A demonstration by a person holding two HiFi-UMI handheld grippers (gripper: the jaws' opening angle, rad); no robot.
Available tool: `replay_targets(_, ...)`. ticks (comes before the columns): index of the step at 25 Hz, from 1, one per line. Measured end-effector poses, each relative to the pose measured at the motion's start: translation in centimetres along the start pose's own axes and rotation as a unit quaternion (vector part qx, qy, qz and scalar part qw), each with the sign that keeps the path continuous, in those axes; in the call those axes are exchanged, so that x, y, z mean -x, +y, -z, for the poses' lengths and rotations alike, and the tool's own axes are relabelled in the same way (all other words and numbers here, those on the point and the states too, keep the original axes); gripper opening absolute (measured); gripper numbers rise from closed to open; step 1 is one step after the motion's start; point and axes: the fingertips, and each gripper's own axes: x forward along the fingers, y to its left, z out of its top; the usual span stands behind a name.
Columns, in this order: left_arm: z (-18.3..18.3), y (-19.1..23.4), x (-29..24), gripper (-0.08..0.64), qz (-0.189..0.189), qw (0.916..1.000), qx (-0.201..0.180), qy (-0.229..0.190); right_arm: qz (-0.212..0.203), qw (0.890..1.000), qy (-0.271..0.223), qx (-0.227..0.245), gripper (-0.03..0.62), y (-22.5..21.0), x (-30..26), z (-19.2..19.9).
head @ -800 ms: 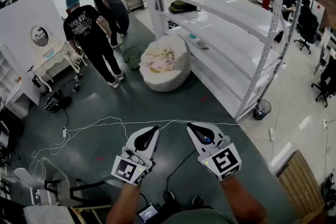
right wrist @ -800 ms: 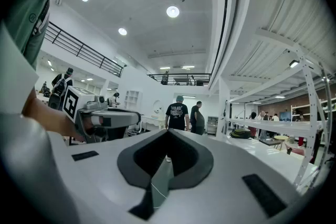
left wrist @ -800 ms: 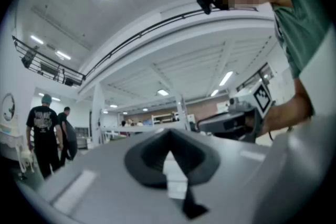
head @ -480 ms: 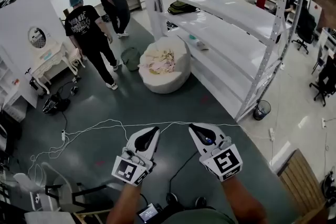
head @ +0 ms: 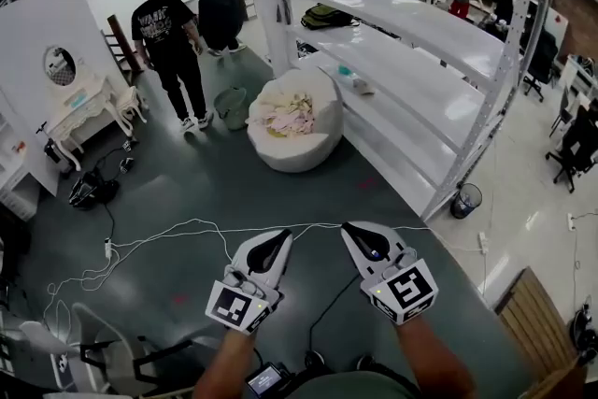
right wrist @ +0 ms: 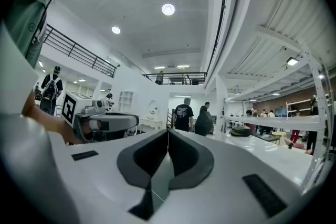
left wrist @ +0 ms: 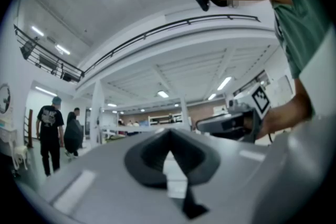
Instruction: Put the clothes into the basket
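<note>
Round ceiling lights [right wrist: 168, 9] high above the right hand-held gripper [right wrist: 168, 132] and strip lamps [left wrist: 163, 94] beyond the left hand-held gripper [left wrist: 169, 134] light the hall brightly and evenly. Glare lies on the glossy white shelves [head: 411, 23] ahead of both. Both gripper views bulge like a fisheye with black corners, and the left one's near body is blurred.

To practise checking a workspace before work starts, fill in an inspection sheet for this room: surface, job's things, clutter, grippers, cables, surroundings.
Surface: dark green floor.
Job's things: clothes piled on a white beanbag; green basket on the floor beside it.
Clutter: backpack on the white shelving; small bin by its post.
Grippers: left gripper and right gripper both shut, empty, well short of the clothes.
Cables: white cable trails across the floor ahead of the grippers.
Surroundings: capped person and second person stand beyond the basket; white dressing table at left.
</note>
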Motion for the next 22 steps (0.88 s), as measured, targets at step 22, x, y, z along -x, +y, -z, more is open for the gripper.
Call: replay_targets(22, 4.5, 12.4, -11.7, 0.002, -0.046, 0.9987, 0.002, 0.022, -0.047, 0.999, -0.003, -0.007, 0.006, -13.2, -12.6, 2.6)
